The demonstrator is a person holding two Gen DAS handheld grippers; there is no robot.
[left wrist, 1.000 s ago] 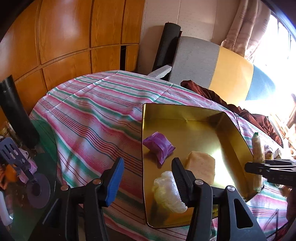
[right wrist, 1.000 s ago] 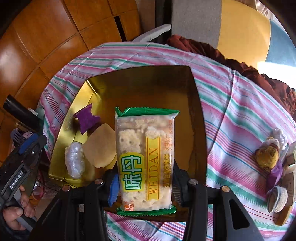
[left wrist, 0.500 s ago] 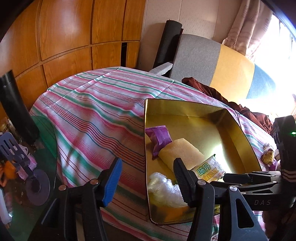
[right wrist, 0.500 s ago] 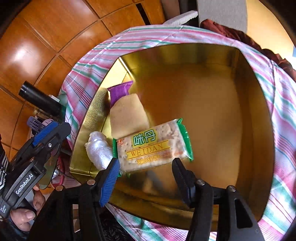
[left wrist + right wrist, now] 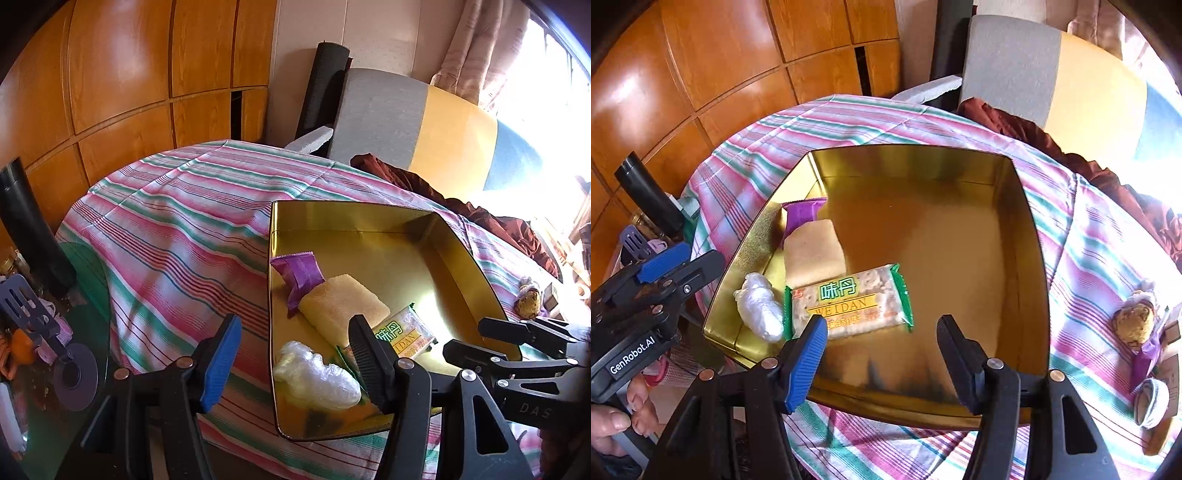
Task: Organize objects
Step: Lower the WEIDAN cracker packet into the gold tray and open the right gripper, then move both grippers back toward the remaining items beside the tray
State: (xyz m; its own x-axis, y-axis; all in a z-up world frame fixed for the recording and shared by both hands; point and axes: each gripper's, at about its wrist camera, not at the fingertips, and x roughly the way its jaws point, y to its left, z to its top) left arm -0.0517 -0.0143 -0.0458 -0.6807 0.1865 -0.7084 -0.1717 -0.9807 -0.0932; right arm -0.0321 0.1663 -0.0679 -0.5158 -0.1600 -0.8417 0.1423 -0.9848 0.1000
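Both tools, the right tool and left tool, gape wide and hold nothing at the near edge of the gold tray, where the cracker packet lies near the tray's near wall, yellow sponge and purple wrapper beyond.

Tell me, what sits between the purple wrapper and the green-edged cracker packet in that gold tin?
A pale yellow sponge-like slab, touching both the purple wrapper and green-edged cracker packet, clearest in the right wrist view.
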